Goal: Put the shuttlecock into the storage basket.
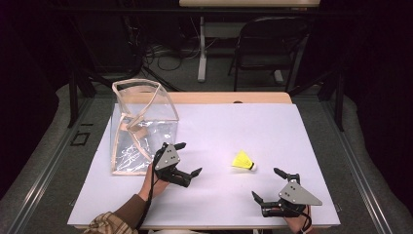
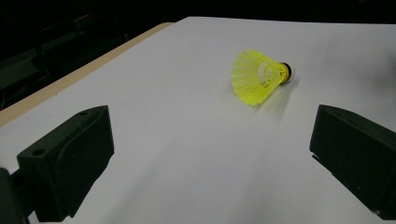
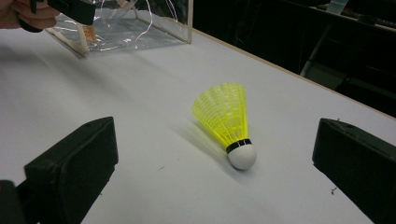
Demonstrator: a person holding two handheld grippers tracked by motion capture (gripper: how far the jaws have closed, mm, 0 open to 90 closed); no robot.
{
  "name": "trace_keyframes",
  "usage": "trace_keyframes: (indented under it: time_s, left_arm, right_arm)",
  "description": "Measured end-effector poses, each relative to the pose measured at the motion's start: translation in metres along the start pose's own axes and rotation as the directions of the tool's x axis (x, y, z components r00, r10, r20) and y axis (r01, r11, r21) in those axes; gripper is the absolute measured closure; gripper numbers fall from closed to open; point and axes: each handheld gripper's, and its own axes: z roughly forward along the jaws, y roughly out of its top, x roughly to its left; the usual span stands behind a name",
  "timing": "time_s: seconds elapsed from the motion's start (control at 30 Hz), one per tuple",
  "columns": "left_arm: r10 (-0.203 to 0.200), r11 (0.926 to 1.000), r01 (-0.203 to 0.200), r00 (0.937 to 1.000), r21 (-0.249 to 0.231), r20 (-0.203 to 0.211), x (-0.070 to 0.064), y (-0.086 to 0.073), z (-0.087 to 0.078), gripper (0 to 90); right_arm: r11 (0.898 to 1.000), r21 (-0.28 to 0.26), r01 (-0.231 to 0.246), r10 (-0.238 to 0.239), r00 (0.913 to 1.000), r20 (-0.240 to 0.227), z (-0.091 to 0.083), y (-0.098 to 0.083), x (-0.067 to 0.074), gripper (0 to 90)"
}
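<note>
White tabletop (image 1: 214, 131) spans the scene, with a clear plastic bag (image 1: 141, 124) standing at its left. Beside the bag, the left gripper (image 1: 188, 159) hovers, jaws wide apart and empty. Nearer the front edge, the right gripper (image 1: 267, 184) is equally spread, gripping nothing. Between them lies a yellow shuttlecock (image 1: 243, 160) on its side.

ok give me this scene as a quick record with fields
item: yellow shuttlecock lying on its side, white cork tip toward the person's right
surface: white table
container: clear bag standing open at far left
left tongs: open, empty, beside the bag
right tongs: open, empty, near the shuttlecock, not touching it
</note>
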Motion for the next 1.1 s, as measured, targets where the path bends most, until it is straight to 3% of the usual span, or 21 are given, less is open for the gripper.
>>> trace_keyframes:
  time_s: [1.1]
  left_arm:
    - [0.01, 0.9999, -0.01, 0.998, 0.001, 0.062, 0.001, 0.019, 0.03, 0.0]
  right_arm:
    - [1.0, 0.007, 0.003, -0.003, 1.0, -0.003, 0.0, -0.001, 0.0, 0.0]
